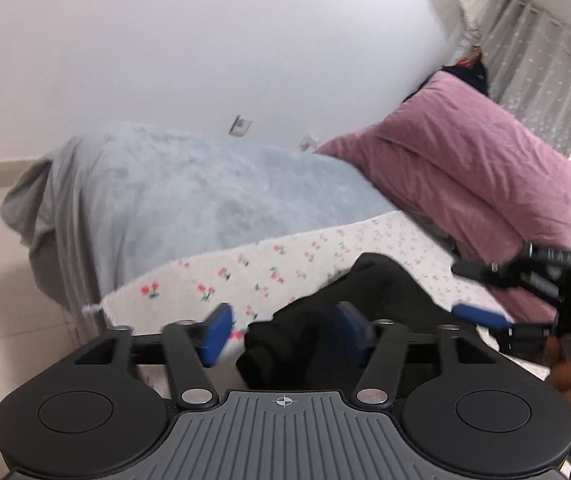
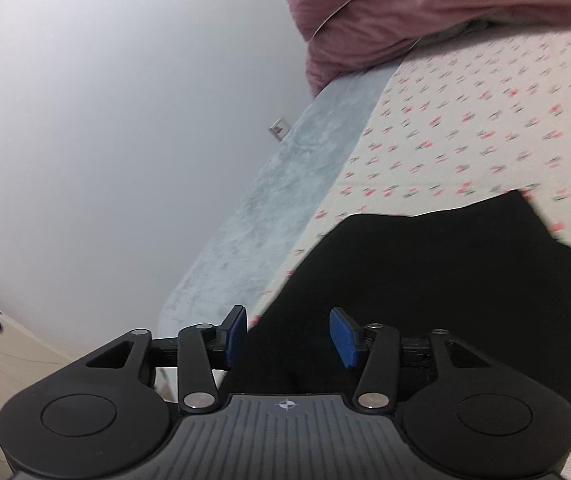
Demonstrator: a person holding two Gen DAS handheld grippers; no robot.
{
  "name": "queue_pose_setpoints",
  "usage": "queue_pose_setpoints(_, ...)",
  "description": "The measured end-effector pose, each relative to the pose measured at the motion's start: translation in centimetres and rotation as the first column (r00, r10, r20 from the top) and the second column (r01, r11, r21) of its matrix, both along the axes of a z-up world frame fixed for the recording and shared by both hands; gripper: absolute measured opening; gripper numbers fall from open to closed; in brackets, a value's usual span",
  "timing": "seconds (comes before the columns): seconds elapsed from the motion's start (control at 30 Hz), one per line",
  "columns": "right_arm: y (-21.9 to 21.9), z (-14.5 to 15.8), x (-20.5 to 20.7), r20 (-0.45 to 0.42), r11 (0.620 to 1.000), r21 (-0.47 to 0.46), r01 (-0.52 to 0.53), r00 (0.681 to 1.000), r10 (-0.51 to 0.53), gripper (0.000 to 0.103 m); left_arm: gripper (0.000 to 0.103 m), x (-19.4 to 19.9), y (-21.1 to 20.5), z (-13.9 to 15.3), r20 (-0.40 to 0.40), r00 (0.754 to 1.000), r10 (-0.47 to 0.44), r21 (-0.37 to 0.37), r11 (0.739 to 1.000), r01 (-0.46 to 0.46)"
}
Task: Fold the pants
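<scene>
Nearest me in the left wrist view, my left gripper has its blue pads spread wide, holding nothing. The black pants lie bunched between and just beyond those pads, on a floral sheet.

At three o'clock in that view, my right gripper reaches in from the side, one blue pad showing. The right wrist view shows its jaws wide apart and empty too, hanging over the pants, which there spread as a flat dark slab from six o'clock out to three o'clock.

My judgement: the fold looks partly made, and the step in hand is to take hold for the next fold. To do it well, I would bring each gripper down on a separate corner of the near edge, pinch every layer together, then lift and carry the fabric evenly so no layer slips.

Farther out, open floral sheet runs toward twelve o'clock, giving room to lay the fold away from me. At nine o'clock the sheet ends at the mattress edge, where a pale blue blanket drapes toward the floor; I would keep the pants off that drop. At two o'clock a pink pillow limits the room. Behind stand a white wall and grey curtains.
</scene>
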State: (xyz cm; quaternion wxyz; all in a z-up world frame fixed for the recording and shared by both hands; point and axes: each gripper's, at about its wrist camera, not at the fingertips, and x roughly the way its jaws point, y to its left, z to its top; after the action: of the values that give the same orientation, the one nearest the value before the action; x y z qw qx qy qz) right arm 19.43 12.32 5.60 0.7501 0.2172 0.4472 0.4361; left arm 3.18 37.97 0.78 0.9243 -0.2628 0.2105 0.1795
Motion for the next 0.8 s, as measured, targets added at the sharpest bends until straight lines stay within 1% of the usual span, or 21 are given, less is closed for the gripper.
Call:
queue_pose_setpoints(0.03,-0.8,-0.1,-0.2,0.003,1.000,-0.005,0.010,1.000,-0.010,0.055,0.070,0.1,0.1,0.2,-0.003,1.000,-0.026,0.014,1.000,0.026)
queue_pose_setpoints(0.07,-1.8,-0.2,-0.5,0.007,1.000,-0.014,0.024,1.000,-0.024,0.058,0.073,0.2,0.2,0.5,-0.007,0.999,-0.045,0.026,0.999,0.045)
queue_pose_setpoints(0.1,-2.6,-0.3,-0.6,0.009,0.999,-0.025,0.037,0.999,-0.037,0.062,0.074,0.3,0.3,0.8,-0.009,0.998,-0.058,0.032,0.998,0.058)
queue_pose_setpoints(0.13,-3.5,-0.4,-0.9,0.013,0.998,-0.038,0.044,0.999,-0.043,0.064,0.076,0.5,0.6,1.0,-0.012,0.997,-0.070,0.031,0.997,0.071)
queue_pose_setpoints(0.2,-5.4,-0.4,-1.5,0.032,0.996,-0.080,0.050,0.998,-0.047,0.066,0.077,1.0,1.5,1.5,-0.005,0.995,-0.099,0.001,0.995,0.099)
queue_pose_setpoints(0.27,-7.4,-0.4,-1.9,0.061,0.991,-0.113,0.069,0.996,-0.062,0.069,0.088,2.0,2.5,1.9,-0.009,0.988,-0.153,-0.034,0.988,0.153)
queue_pose_setpoints(0.3,-8.4,-0.5,-2.1,0.071,0.989,-0.124,0.081,0.995,-0.072,0.071,0.089,2.8,2.8,2.0,-0.030,0.981,-0.190,-0.041,0.981,0.189)
queue_pose_setpoints(0.37,-10.2,-0.8,-2.3,0.071,0.986,-0.135,0.102,0.993,-0.093,0.073,0.089,4.7,3.3,2.0,-0.082,0.959,-0.270,-0.049,0.963,0.267)
queue_pose_setpoints(0.43,-11.1,-1.8,-2.1,0.054,0.984,-0.133,0.119,0.992,-0.112,0.073,0.089,7.0,3.4,1.9,-0.161,0.926,-0.341,-0.040,0.940,0.339)
queue_pose_setpoints(0.5,-11.6,-2.9,-2.0,0.026,0.984,-0.127,0.126,0.992,-0.123,0.073,0.089,9.2,3.5,1.5,-0.220,0.900,-0.377,-0.040,0.925,0.378)
queue_pose_setpoints(0.57,-11.8,-4.0,-2.0,-0.007,0.985,-0.120,0.126,0.992,-0.128,0.073,0.089,11.2,3.9,0.9,-0.258,0.880,-0.400,-0.061,0.915,0.398)
queue_pose_setpoints(0.63,-12.0,-5.0,-2.3,-0.032,0.987,-0.109,0.119,0.992,-0.123,0.073,0.089,13.4,4.6,-0.2,-0.306,0.843,-0.443,-0.111,0.896,0.430)
queue_pose_setpoints(0.67,-11.9,-5.5,-2.3,-0.044,0.988,-0.102,0.116,0.992,-0.121,0.073,0.089,14.2,5.0,-0.7,-0.317,0.823,-0.471,-0.141,0.882,0.450)
queue_pose_setpoints(0.73,-11.7,-6.6,-2.4,-0.076,0.991,-0.087,0.104,0.991,-0.110,0.070,0.087,15.8,5.9,-2.0,-0.315,0.783,-0.537,-0.228,0.843,0.486)
queue_pose_setpoints(0.77,-11.5,-7.2,-2.4,-0.092,0.992,-0.081,0.098,0.990,-0.106,0.069,0.086,16.3,6.3,-2.4,-0.290,0.769,-0.569,-0.256,0.821,0.511)
queue_pose_setpoints(0.8,-11.2,-7.7,-2.4,-0.110,0.993,-0.074,0.091,0.989,-0.099,0.065,0.086,16.7,6.6,-2.8,-0.257,0.756,-0.602,-0.278,0.795,0.539)
